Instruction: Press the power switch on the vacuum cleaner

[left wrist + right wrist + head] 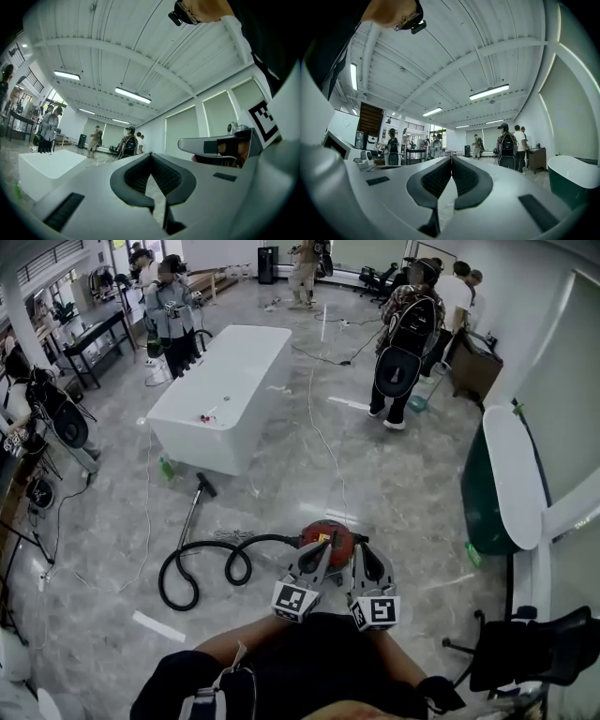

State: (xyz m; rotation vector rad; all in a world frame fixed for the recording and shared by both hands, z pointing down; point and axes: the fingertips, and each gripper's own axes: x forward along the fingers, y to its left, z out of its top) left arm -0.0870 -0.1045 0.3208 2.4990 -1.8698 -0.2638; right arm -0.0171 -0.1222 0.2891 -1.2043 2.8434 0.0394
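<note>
The red canister vacuum cleaner (330, 539) sits on the grey marble floor just in front of me. Its black hose (199, 570) coils to the left and ends in a wand (191, 514). In the head view, my left gripper (322, 547) and right gripper (361, 550) are side by side above the near edge of the vacuum, with the marker cubes toward me. Both are shut on nothing, and the pads meet at the tips (151, 154) (451, 159). Both gripper views look level across the room, so neither shows the vacuum. I cannot make out the power switch.
A white bathtub (225, 381) stands ahead to the left, and a green tub with a white rim (502, 486) is at the right. A black chair (536, 654) is at the near right. Cables (323, 442) trail over the floor. Several people stand at the back.
</note>
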